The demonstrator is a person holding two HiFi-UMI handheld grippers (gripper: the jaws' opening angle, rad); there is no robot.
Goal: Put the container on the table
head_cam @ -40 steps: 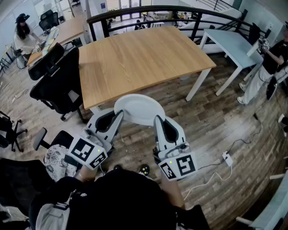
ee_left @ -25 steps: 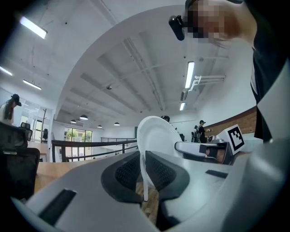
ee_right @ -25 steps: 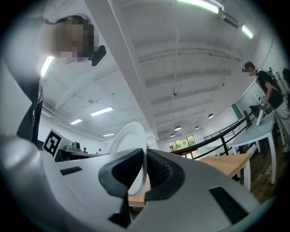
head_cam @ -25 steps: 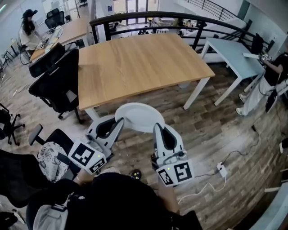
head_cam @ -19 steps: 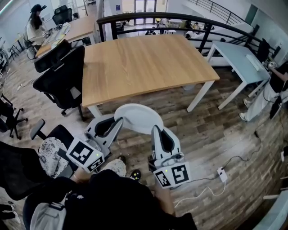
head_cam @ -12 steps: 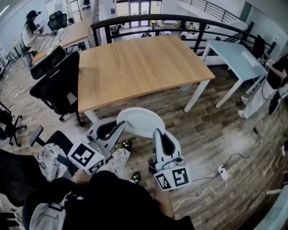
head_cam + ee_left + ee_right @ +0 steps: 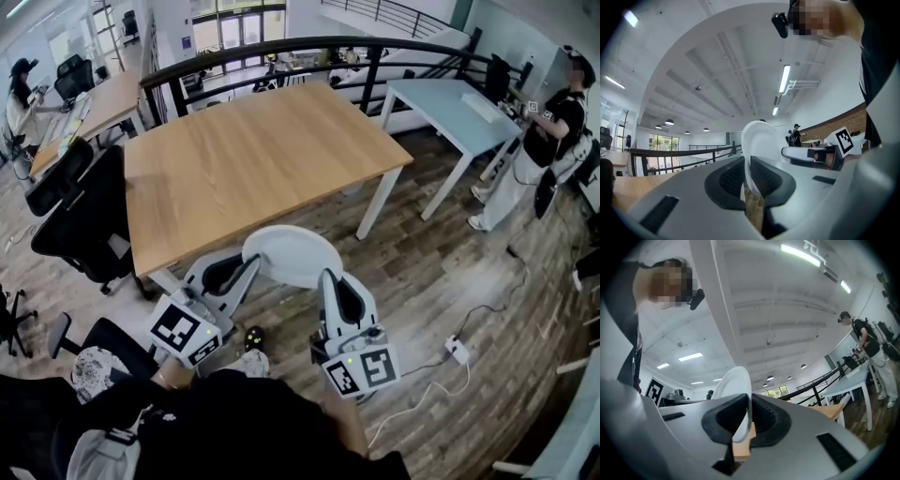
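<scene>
The wooden desk (image 7: 253,159) is ahead of both tongs. The white container (image 7: 292,255) hangs between them, over the floor (image 7: 422,272). The left tongs (image 7: 247,270) and right tongs (image 7: 327,278) each pinch its rim tight. It is best to move both forward together, level. Its underside is hidden, and its depth is hard to tell.

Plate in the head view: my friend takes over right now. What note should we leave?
Left hand-held gripper: shut on the left rim of the plate.
Right hand-held gripper: shut on the right rim.
Plate: held in the air over the floor, just short of the wooden table.
Done: plate picked up.
Left to do: carry it over the table, set it down, open both.
</scene>
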